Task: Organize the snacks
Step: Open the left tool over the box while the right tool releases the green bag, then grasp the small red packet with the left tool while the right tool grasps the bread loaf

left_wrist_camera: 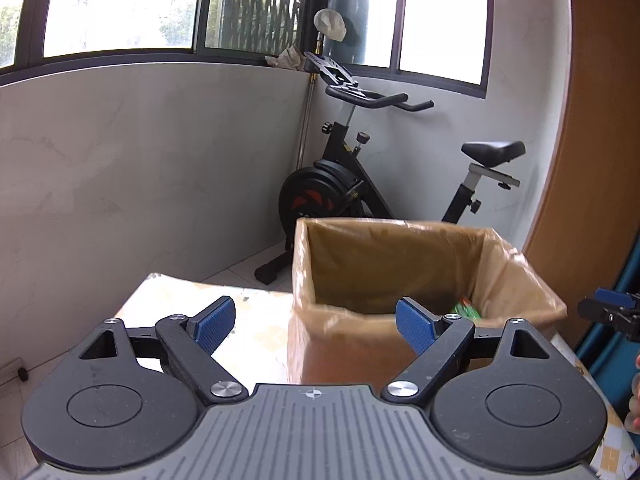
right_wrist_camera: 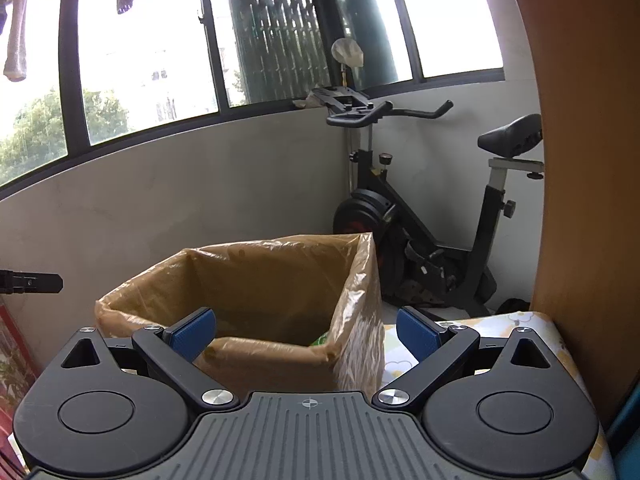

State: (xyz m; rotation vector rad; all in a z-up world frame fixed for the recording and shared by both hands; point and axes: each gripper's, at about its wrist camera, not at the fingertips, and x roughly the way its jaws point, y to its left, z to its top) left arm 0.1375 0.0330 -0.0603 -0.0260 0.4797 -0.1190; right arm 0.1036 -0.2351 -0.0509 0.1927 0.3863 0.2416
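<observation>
A brown cardboard box (left_wrist_camera: 360, 256) lined with clear plastic stands on the table just ahead of both grippers; it also shows in the right wrist view (right_wrist_camera: 256, 264). A green snack packet (left_wrist_camera: 466, 309) lies inside it, glimpsed in the right wrist view (right_wrist_camera: 320, 338) too. My left gripper (left_wrist_camera: 316, 322) is open and empty, held above the box's near left corner. My right gripper (right_wrist_camera: 308, 330) is open and empty, above the box's near right corner. The right gripper's tip (left_wrist_camera: 608, 310) shows at the left wrist view's right edge.
The table (left_wrist_camera: 256, 332) has a patterned yellow and white cloth (right_wrist_camera: 500, 324). An exercise bike (left_wrist_camera: 352, 176) stands on the floor behind the box, by the grey wall and windows. A wooden panel (right_wrist_camera: 580, 160) rises at the right.
</observation>
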